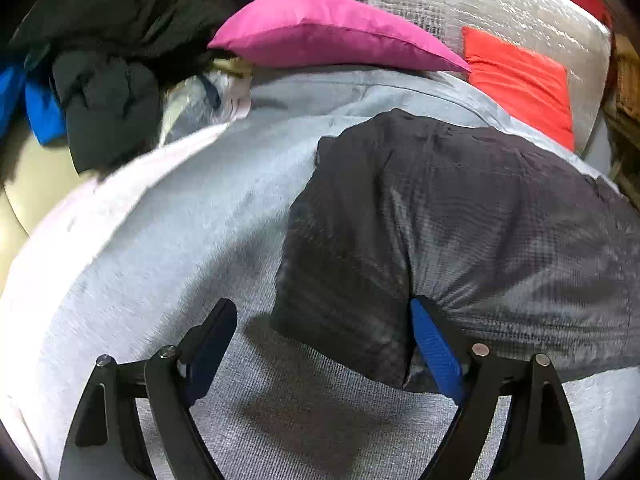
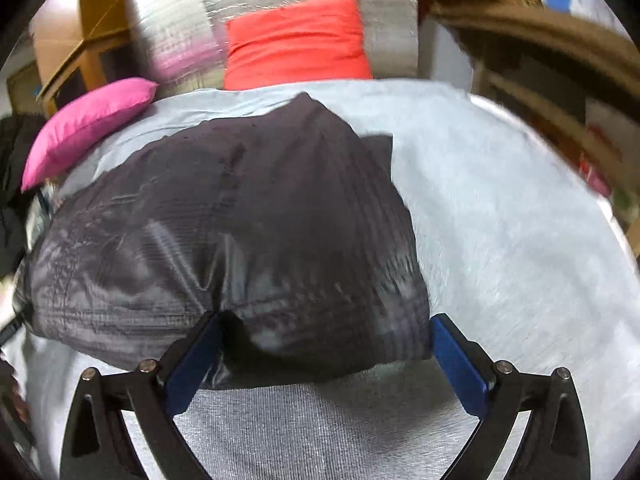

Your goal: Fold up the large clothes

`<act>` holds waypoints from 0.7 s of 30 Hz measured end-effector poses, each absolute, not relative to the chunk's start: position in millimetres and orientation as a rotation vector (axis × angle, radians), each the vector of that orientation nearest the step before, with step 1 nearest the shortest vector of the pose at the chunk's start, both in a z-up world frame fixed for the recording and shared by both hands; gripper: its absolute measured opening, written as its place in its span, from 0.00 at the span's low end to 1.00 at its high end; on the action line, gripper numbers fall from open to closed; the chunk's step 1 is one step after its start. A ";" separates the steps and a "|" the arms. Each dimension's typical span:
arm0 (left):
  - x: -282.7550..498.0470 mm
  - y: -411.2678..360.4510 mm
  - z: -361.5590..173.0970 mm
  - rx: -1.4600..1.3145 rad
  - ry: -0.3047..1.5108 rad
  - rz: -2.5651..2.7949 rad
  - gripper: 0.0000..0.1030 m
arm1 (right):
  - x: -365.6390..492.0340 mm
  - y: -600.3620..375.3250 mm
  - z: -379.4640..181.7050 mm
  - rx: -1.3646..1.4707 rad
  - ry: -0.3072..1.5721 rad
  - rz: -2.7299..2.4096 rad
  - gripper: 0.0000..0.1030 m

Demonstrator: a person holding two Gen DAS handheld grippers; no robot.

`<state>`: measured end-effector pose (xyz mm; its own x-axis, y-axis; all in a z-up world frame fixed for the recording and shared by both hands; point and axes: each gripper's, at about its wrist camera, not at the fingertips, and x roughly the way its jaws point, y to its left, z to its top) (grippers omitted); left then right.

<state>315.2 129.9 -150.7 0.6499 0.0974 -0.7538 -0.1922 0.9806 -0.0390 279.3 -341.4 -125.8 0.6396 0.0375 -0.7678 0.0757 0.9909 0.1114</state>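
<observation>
Lying on a light grey knitted cover (image 1: pixel 160 240), the dark quilted jacket (image 1: pixel 460 220) forms one puffy, bunched mass with its near edge at both grippers.

Left gripper (image 1: pixel 324 344): jaws spread wide. The jacket's near left corner sits between them; its right blue pad (image 1: pixel 434 354) touches the fabric, which folds around the pad, while the left pad stands apart over bare cover. The jaws are not closed on the cloth.

Right gripper (image 2: pixel 326 354): jaws spread wide. The jacket's near right portion fills the gap, and both blue pads (image 2: pixel 456 364) touch or nearly touch the fabric edges. No pinch is visible; contact pressure cannot be determined.

Surface: the grey cover spans a wide, soft surface, apparently a bed; its type cannot be confirmed. A silver foil-like quilted panel (image 2: pixel 280 12) stands upright at the far end.

Room: wooden furniture (image 2: pixel 96 40) stands at the far left in the right wrist view, and wooden shelving (image 2: pixel 560 92) at the right. A heap of dark clothing (image 1: pixel 108 92) with a blue item (image 1: pixel 40 112) lies left of the cover.

Count:
- dark quilted jacket: 1
- pink cushion (image 1: pixel 328 32): 1
- red cushion (image 1: pixel 520 80): 1
- grippers: 2
</observation>
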 end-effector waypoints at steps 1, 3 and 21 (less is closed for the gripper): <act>315.5 132.4 -151.4 -0.138 0.855 0.159 0.88 | 279.2 -341.7 -129.7 0.154 0.884 -0.019 0.99; 315.7 134.3 -151.3 -0.155 0.860 0.149 0.88 | 279.6 -343.8 -131.8 0.169 0.884 -0.018 0.99; 289.0 5.0 -85.9 0.069 0.626 0.084 0.88 | 271.9 -227.3 -75.6 -0.027 0.698 0.120 0.99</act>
